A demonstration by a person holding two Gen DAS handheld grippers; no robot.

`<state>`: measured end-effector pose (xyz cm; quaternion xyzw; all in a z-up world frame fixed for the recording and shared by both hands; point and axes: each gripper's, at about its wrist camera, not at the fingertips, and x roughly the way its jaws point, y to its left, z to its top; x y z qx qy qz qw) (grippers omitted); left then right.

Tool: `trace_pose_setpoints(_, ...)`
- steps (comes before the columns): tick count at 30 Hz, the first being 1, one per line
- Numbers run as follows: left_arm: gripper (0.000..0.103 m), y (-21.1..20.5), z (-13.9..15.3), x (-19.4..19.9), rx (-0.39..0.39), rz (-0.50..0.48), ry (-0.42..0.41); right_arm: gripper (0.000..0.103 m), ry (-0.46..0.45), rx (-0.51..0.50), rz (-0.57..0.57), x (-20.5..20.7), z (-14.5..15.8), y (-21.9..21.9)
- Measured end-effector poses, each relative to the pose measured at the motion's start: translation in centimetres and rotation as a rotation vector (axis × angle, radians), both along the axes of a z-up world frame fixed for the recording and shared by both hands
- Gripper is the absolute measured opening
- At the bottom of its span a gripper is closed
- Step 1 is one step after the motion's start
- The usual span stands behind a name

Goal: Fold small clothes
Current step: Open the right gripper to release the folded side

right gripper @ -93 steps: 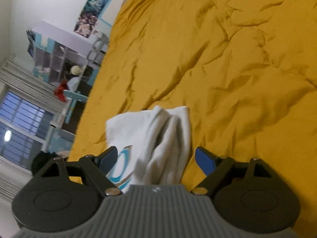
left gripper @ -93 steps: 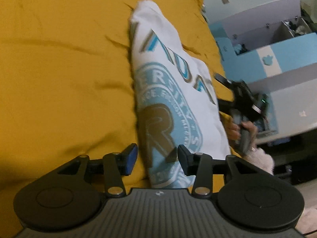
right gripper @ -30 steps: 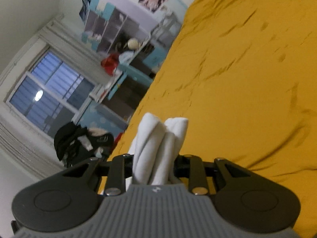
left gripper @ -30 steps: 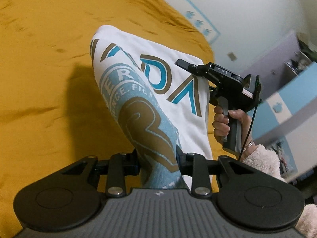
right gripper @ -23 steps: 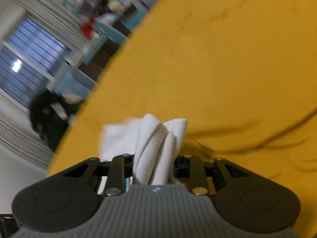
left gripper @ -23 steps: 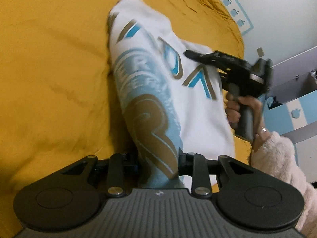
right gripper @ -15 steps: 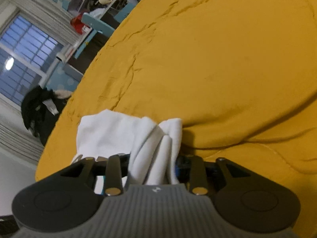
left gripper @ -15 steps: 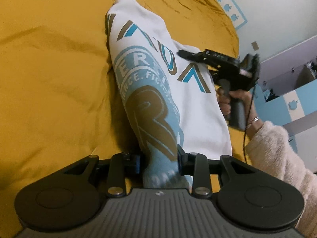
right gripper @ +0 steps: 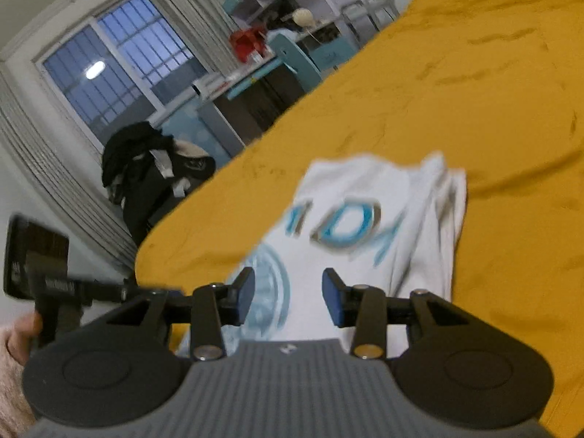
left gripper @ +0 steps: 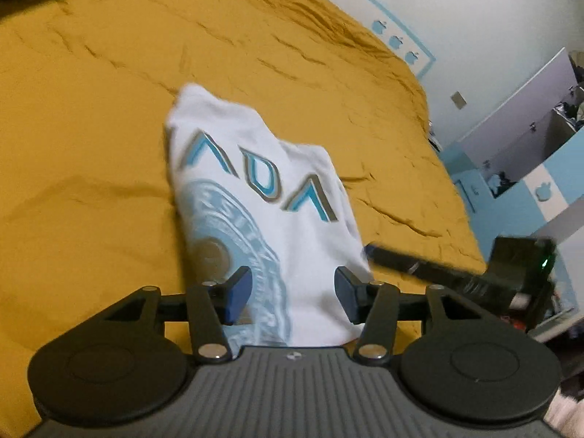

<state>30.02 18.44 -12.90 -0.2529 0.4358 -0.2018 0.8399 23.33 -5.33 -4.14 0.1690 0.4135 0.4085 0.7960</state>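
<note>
A folded white shirt (left gripper: 277, 197) with blue and brown lettering lies on the yellow bedspread (left gripper: 109, 109). My left gripper (left gripper: 288, 295) hovers over its near end. Its jaws are opening, and the blue pads stand clear of the cloth on both sides. In the right wrist view the same shirt (right gripper: 365, 226) lies just beyond my right gripper (right gripper: 288, 295), whose jaws are also apart with no cloth pinched between them. The right gripper's dark body (left gripper: 474, 273) shows at the right edge of the left wrist view, beside the shirt's corner.
The yellow bedspread (right gripper: 492, 91) stretches wide around the shirt. A blue and white cabinet (left gripper: 529, 182) stands right of the bed. A window (right gripper: 120, 69), a desk (right gripper: 255, 84) and a chair piled with dark clothes (right gripper: 153, 168) stand past the bed's far edge.
Both grippers have let go of the shirt, which now rests flat on the bed. The right gripper has pulled back from the shirt's edge toward the bedside.
</note>
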Motion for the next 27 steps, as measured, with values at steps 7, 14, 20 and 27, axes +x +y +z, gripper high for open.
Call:
trace_pose_setpoints(7, 0.058, -0.2, -6.3, 0.6, -0.063, 0.008, 0.108, 0.032, 0.098, -0.048, -0.044, -0.5, -4.9, -3.2)
trace_pose_setpoints(14, 0.052, 1.7, -5.6, 0.3, -0.135, 0.019, 0.124, 0.025, 0.163, -0.013, -0.074, 0.6, -5.0, -4.1)
trace_pose_setpoints(20, 0.067, 2.3, 0.1, 6.8, 0.029, -0.036, -0.037, 0.051, -0.066, 0.075, -0.127, 5.3, 0.2, -2.2)
trace_pose_setpoints(27, 0.068, 2.5, -1.6, 19.2, 0.124, -0.019, 0.028, 0.052, -0.003, 0.054, -0.203, 12.8, -3.8, 1.1)
